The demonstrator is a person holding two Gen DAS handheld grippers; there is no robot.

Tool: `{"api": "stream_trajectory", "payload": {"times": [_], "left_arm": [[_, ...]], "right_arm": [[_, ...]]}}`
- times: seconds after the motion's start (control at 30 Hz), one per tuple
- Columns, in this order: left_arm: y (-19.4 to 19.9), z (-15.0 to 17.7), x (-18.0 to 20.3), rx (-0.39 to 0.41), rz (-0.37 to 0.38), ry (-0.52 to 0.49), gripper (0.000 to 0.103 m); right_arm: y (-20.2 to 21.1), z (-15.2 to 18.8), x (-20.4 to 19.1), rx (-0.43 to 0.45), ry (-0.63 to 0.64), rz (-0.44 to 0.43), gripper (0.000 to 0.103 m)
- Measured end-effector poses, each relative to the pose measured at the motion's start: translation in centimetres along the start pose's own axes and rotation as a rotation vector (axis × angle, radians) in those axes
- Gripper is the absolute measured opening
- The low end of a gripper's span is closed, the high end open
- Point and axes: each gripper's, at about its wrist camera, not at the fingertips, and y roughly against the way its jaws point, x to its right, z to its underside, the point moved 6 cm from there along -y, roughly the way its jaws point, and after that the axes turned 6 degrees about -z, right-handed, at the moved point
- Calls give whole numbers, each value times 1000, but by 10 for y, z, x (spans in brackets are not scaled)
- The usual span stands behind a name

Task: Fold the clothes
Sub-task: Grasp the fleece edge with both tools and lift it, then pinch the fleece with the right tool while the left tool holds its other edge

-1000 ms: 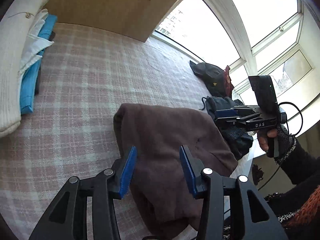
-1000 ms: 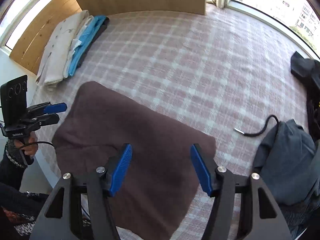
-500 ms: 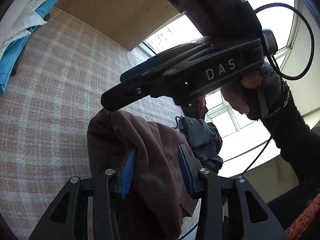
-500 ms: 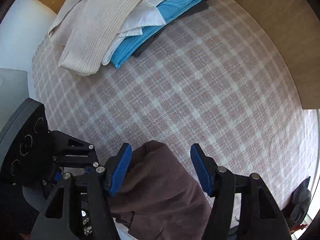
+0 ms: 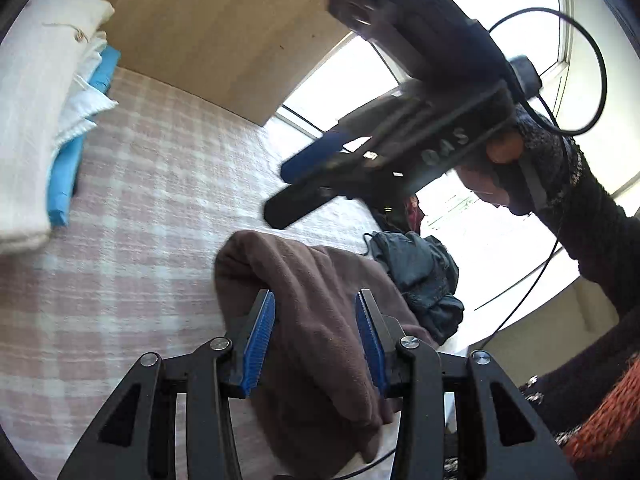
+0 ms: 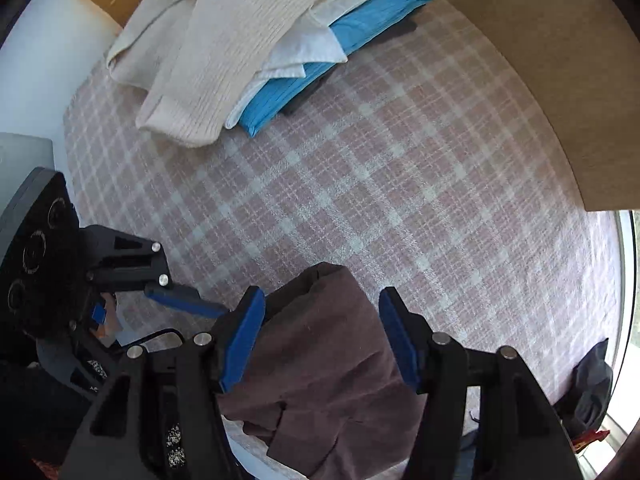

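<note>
Jaws of the left gripper stand apart, straddling a raised fold of the brown garment; the right gripper likewise gapes over it; the garment lies bunched on the checked bed, soft, limp, light; best pinched at a folded edge.

left wrist: low, windowward | right wrist: overhead | shared: brown garment

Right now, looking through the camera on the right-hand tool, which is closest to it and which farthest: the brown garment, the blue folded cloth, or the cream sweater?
1. Brown garment: between the right tool's fingers.
2. Blue folded cloth: across the checked bedcover, low in the pile.
3. Cream sweater: top of that pile, reaching farthest back.
</note>
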Motion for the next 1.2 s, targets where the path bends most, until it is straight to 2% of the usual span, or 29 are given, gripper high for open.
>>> {"api": "stream_trajectory", "payload": {"times": [0.07,0.17,0.23,0.33,0.47,0.57,0.6,0.63,0.67,0.73,0.77,0.9,1.0,1.1,1.2], "left_arm": [[1,-11,-21,-34,-80,-74,39],[-5,-28,-46,-97,-173,-212,39],[-21,-33,-49,-170,-175,-338,39],[-52,-32,-40,-292,-139,-476,39],[-72,-28,-25,-395,-91,-588,39],[-85,-28,-20,-432,-81,-629,39],[-89,-30,-18,-435,-80,-641,39],[-93,-33,-17,-439,-79,-651,39],[-96,-34,-16,-446,-77,-654,38],[-99,-36,-15,-455,-70,-668,34],[-99,-37,-14,-456,-65,-677,33],[-98,-42,-15,-443,-63,-653,35],[-95,-36,-11,-444,-45,-662,32],[-90,-39,1,-410,-38,-691,32],[-100,-48,-13,-421,-72,-608,41]], "right_arm": [[9,21,-3,92,-68,-5,59],[0,47,-16,166,-161,-64,59],[-16,62,-32,182,-187,-51,59],[-43,75,-55,188,-208,-20,59],[-58,79,-66,189,-162,114,59],[-67,82,-67,187,-130,186,59],[-64,83,-65,195,-135,177,59],[-61,85,-62,202,-141,168,54],[-58,87,-60,210,-146,159,39],[-52,90,-55,226,-156,141,24],[-49,92,-53,234,-162,132,20],[-39,110,-36,236,-213,131,15],[-33,118,-23,263,-302,36,14],[-25,117,-26,309,-322,-59,14],[-20,113,-30,323,-313,-78,13]]}}
